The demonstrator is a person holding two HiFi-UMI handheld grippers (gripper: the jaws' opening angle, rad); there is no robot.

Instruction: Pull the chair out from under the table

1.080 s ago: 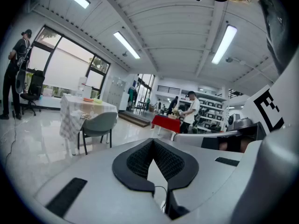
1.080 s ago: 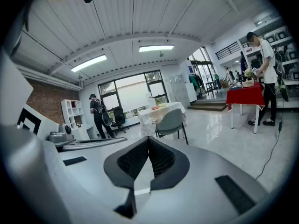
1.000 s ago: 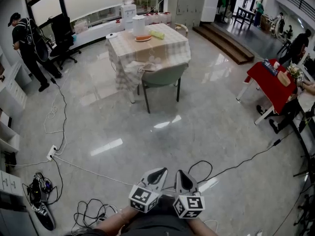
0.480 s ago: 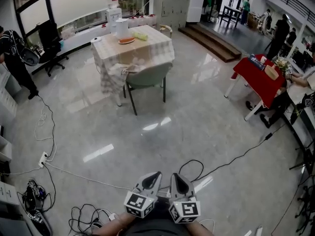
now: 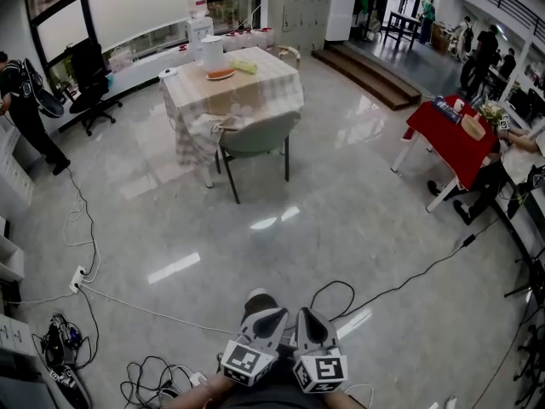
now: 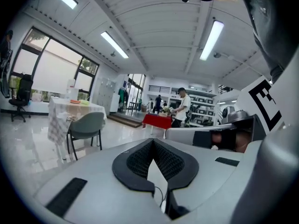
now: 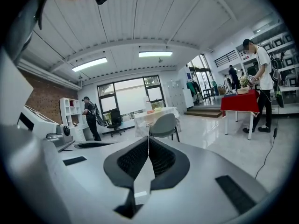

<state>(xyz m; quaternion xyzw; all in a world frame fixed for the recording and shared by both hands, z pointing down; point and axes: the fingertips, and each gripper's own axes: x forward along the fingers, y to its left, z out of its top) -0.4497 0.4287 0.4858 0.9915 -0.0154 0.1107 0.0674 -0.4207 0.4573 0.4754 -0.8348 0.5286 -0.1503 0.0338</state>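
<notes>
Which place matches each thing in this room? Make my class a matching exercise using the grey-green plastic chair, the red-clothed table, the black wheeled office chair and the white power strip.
Things:
1. grey-green plastic chair
2. red-clothed table
3. black wheeled office chair
4. white power strip

Places:
A. on the floor at the left, among black cables
B. at the right side of the room
C. pushed in at the checked-cloth table
D. by the big windows, far left

Pairs: 1-C, 2-B, 3-D, 4-A.
</notes>
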